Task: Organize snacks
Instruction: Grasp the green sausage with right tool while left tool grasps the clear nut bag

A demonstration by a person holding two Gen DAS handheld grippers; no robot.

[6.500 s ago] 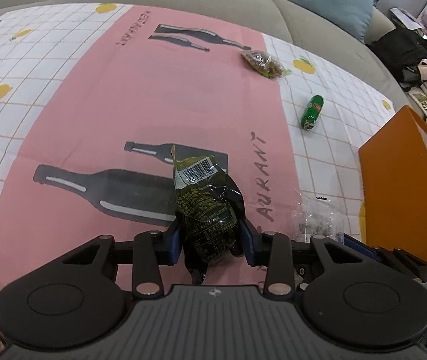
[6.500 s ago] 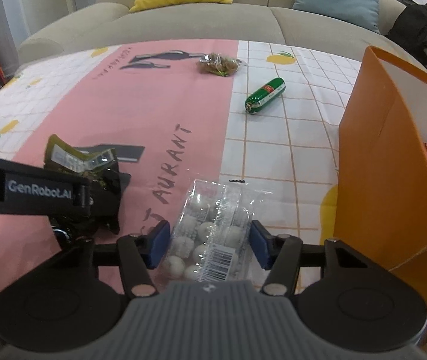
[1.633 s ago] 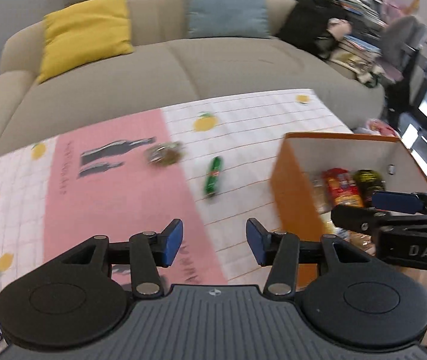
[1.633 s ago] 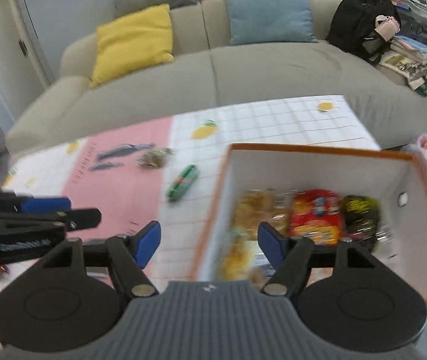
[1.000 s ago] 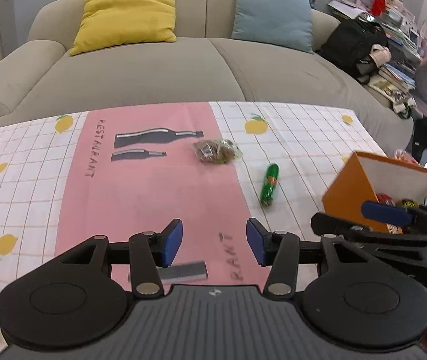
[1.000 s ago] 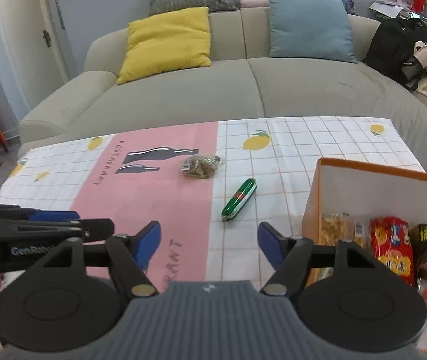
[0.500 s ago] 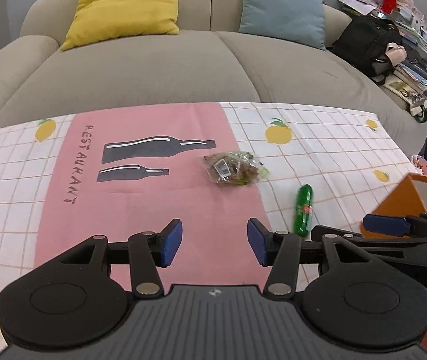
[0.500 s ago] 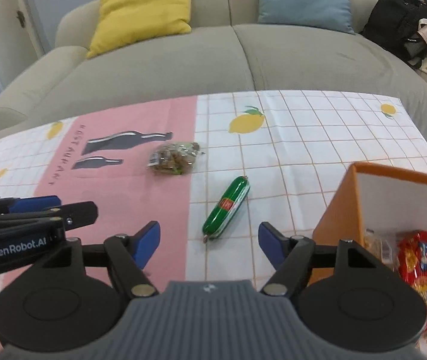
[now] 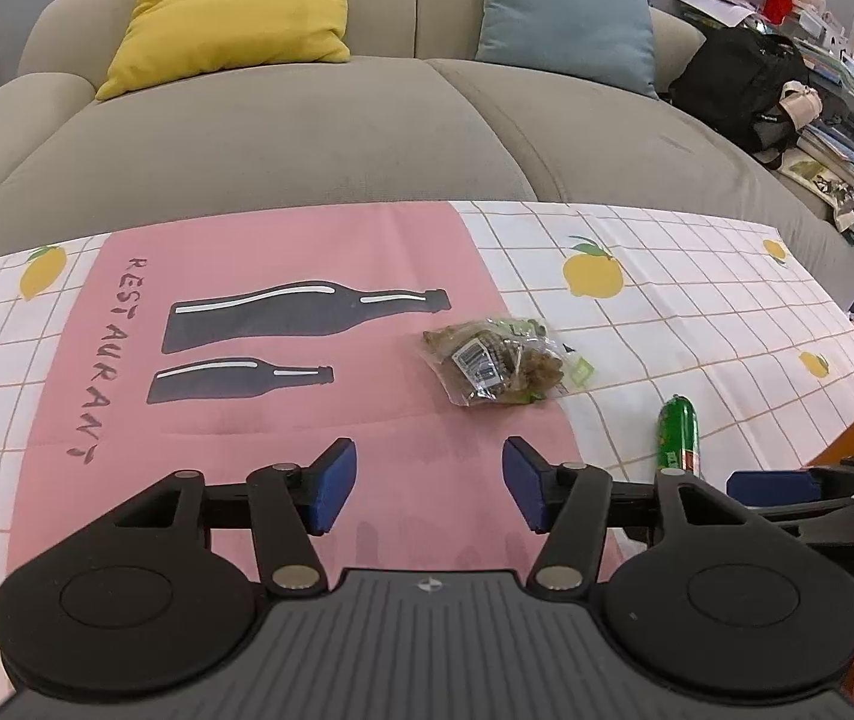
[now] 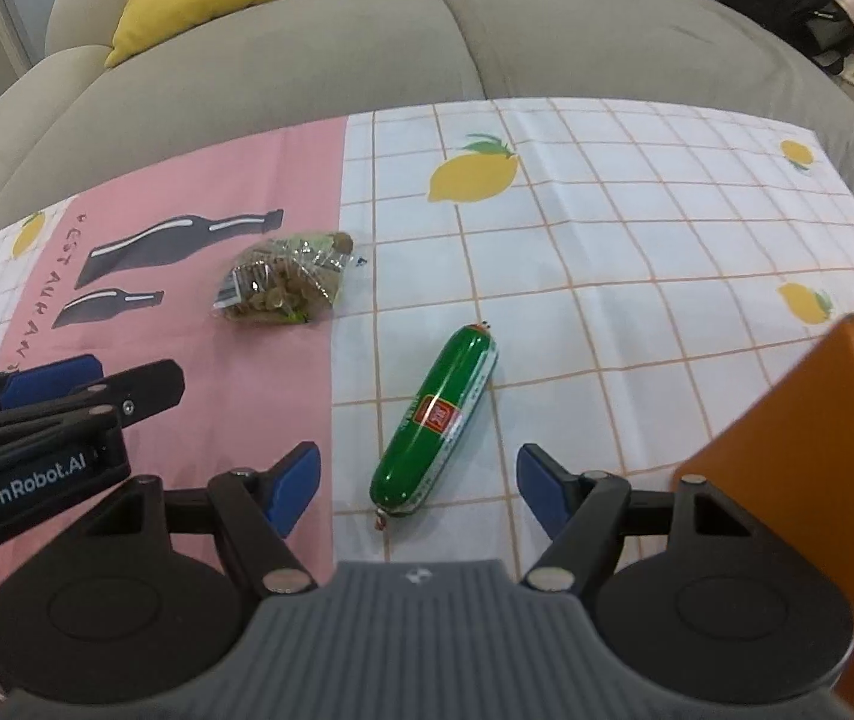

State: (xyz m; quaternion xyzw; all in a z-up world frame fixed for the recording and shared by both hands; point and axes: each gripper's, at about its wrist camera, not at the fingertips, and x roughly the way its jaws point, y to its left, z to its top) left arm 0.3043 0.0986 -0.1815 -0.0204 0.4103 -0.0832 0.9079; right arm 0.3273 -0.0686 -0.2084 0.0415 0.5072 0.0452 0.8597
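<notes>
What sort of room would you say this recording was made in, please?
Most likely a home living room. A grey sofa with a yellow cushion and a blue cushion stands behind a low table under a lemon-print tablecloth. A black backpack sits beside cluttered shelves.

The snack bag and the sausage lie apart on the tablecloth covering the bench, the bag to the left and farther back. The box stands to the sausage's right. A sofa sits behind the bench.
</notes>
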